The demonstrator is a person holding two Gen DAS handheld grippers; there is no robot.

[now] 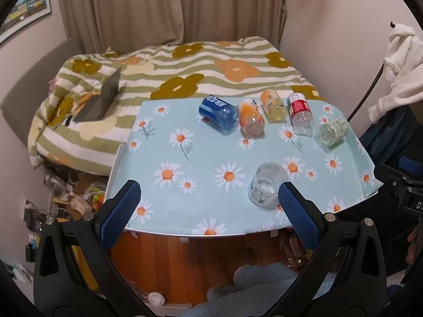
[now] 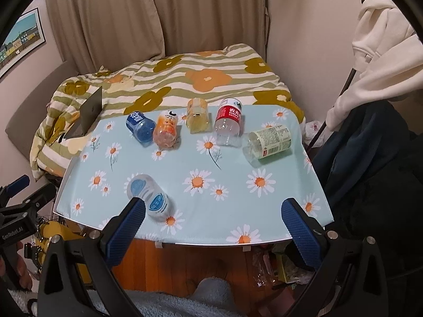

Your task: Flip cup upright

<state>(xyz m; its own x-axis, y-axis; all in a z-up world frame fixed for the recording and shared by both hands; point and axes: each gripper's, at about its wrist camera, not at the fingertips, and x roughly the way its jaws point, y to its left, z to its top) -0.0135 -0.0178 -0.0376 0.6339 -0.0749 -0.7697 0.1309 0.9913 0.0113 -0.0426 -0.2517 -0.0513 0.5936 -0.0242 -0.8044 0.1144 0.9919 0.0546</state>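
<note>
Approach step, nothing grasped yet. Clear cup (image 2: 149, 198) lying on side near table (image 2: 238, 211) front edge. Left gripper (image 1: 208, 203) and right gripper (image 2: 211, 216) both hovering wide open, empty. Next: straddling cup, closing, rotating upright.

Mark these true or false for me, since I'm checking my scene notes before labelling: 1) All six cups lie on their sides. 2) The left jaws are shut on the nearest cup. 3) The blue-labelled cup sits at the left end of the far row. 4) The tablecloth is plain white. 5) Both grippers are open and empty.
1) True: the six cups, including the nearest cup, all lie tipped over.
2) False: the left gripper is open, holding nothing.
3) True: the blue-labelled cup is leftmost in the far row.
4) False: the tablecloth is light blue with daisies.
5) True: the right gripper is open and empty too.
</note>
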